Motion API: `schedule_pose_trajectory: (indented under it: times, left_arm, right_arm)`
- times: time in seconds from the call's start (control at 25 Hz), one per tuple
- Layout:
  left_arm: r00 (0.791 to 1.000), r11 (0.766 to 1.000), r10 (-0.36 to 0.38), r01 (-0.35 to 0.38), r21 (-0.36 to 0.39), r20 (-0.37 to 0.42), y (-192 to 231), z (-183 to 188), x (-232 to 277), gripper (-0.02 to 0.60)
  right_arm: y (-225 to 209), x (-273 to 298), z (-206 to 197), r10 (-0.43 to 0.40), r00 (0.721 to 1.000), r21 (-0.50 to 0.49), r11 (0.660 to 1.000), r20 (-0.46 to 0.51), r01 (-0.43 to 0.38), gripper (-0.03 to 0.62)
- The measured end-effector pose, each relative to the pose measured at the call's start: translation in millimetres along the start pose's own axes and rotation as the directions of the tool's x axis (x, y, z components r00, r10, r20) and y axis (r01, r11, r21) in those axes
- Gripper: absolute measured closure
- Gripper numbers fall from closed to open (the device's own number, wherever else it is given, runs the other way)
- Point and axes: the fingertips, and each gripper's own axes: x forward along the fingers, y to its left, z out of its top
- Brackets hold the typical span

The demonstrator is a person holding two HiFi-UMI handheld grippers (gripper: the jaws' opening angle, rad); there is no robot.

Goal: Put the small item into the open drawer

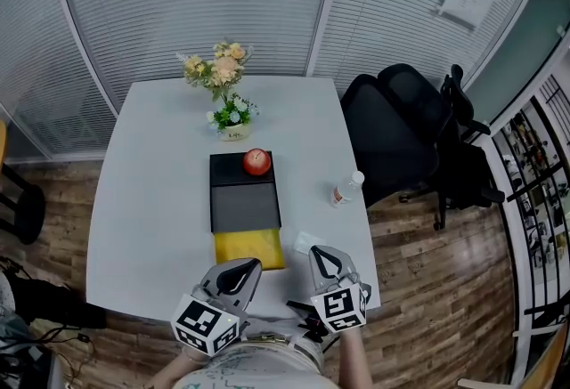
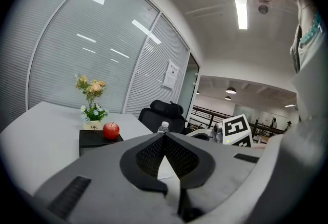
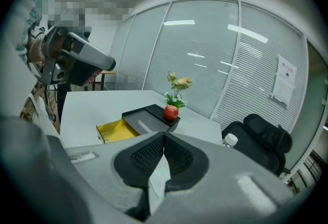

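The right tool [image 3: 164,138] is pinched shut (the left tool [image 2: 164,137] too, both empty), so it may just shove the small pale packet [image 1: 301,242] past the open yellow drawer [image 1: 249,249].

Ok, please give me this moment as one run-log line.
left claw: shut | right claw: shut | small pale packet: on white table, by right claw | yellow drawer of black box: open, looks empty

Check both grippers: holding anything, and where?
Nothing held: left gripper and right gripper are shut empty; the small packet lies on the table beside the right one.
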Motion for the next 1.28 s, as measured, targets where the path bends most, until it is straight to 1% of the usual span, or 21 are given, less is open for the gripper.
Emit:
schedule_pose_trajectory:
  times: [0.28, 0.52, 0.64, 1.04, 1.28]
  left_arm:
    - [1.0, 1.0, -0.006, 0.006, -0.002, -0.006, 1, -2, -1, 0.584]
    - [0.999, 1.0, -0.026, 0.025, -0.018, -0.026, -2, -8, 0, 0.584]
    - [0.999, 0.999, -0.04, 0.039, -0.031, -0.033, -4, -10, 1, 0.584]
    - [0.997, 0.997, -0.071, 0.07, -0.032, -0.035, -9, -9, 1, 0.584]
    - [0.995, 0.996, -0.081, 0.079, -0.039, -0.051, -10, -14, 1, 0.584]
  right_arm:
    - [-6, 8, -14, -0.008, 0.999, 0.0, 1.0, -0.036, 0.008, 0.591]
    - [-13, 18, -26, -0.02, 0.998, 0.041, 0.999, -0.054, 0.022, 0.592]
    - [-12, 25, -34, -0.008, 0.997, 0.036, 0.999, -0.082, 0.011, 0.591]
    - [-9, 50, -66, 0.018, 0.987, 0.021, 1.0, -0.158, -0.015, 0.592]
    - [-5, 66, -91, 0.052, 0.975, 0.019, 0.999, -0.215, -0.049, 0.591]
